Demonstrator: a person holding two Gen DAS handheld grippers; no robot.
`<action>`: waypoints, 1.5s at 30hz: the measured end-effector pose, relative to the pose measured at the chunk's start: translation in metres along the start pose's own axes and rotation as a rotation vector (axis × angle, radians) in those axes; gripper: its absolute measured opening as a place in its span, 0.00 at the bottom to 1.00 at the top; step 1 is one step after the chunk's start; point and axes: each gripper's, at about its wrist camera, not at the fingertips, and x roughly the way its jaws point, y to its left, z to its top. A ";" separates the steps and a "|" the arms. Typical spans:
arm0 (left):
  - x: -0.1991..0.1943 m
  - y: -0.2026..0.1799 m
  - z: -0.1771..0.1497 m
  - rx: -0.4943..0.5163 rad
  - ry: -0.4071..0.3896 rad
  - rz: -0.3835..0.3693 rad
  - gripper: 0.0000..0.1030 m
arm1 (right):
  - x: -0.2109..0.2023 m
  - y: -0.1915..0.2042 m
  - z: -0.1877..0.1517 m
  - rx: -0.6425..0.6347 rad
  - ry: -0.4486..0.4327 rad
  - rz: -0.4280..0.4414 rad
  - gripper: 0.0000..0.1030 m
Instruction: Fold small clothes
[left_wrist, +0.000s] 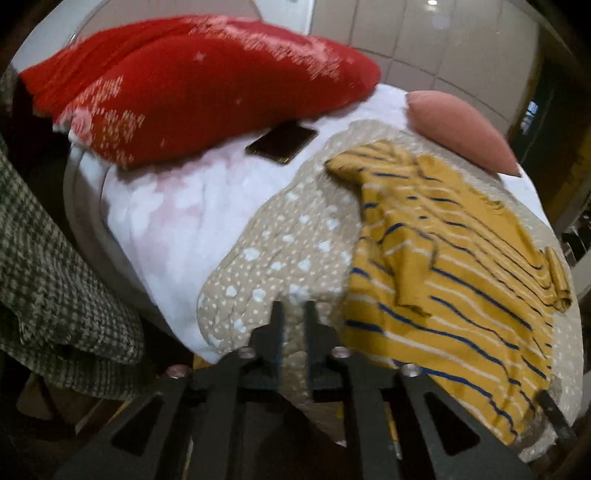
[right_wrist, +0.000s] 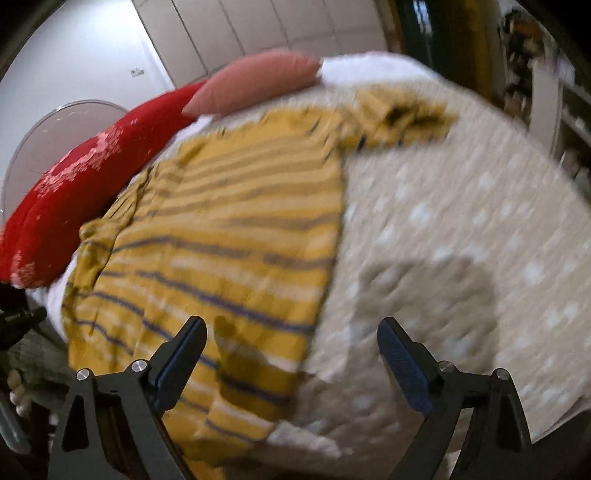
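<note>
a small mustard-yellow shirt (left_wrist: 454, 266) with navy and white stripes lies spread and rumpled on a beige dotted blanket (left_wrist: 295, 236) covering a bed, seen from both wrist cameras. the left wrist view, the sharper of the two, takes in things the other misses: a dark, flat phone-like slab (left_wrist: 282, 144) lying on the white and pink bedspread (left_wrist: 184, 214) just below a red cushion (left_wrist: 207, 85), and a houndstooth-checked cloth (left_wrist: 48, 266) bunched at the bed's left edge. there the left gripper (left_wrist: 293, 314) hovers at the near edge of the blanket, just left of the shirt's hem, its fingers drawn nearly together with only a narrow slit between them and nothing seen clamped. the right wrist view is smeared by motion blur; it shows the shirt from the opposite side, one sleeve stretched toward the far edge of the blanket, and the right gripper (right_wrist: 291, 338) above the shirt's near corner with its fingers (right_wrist: 184, 354) spread wide and empty. a pink cushion (right_wrist: 255, 81) sits at the head of the bed in both views, beside the red one. pale tiled wall shows behind. no brand, label or legible writing can be made out in either view.
</note>
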 end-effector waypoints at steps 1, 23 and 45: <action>-0.002 -0.003 0.001 0.010 -0.008 -0.008 0.44 | 0.002 0.005 -0.004 -0.012 -0.007 -0.018 0.94; 0.000 -0.051 -0.044 0.189 0.137 -0.114 0.09 | -0.059 -0.046 -0.001 0.106 -0.002 0.267 0.12; 0.003 -0.070 -0.025 0.194 0.039 -0.132 0.38 | 0.067 -0.212 0.235 0.524 -0.103 -0.042 0.72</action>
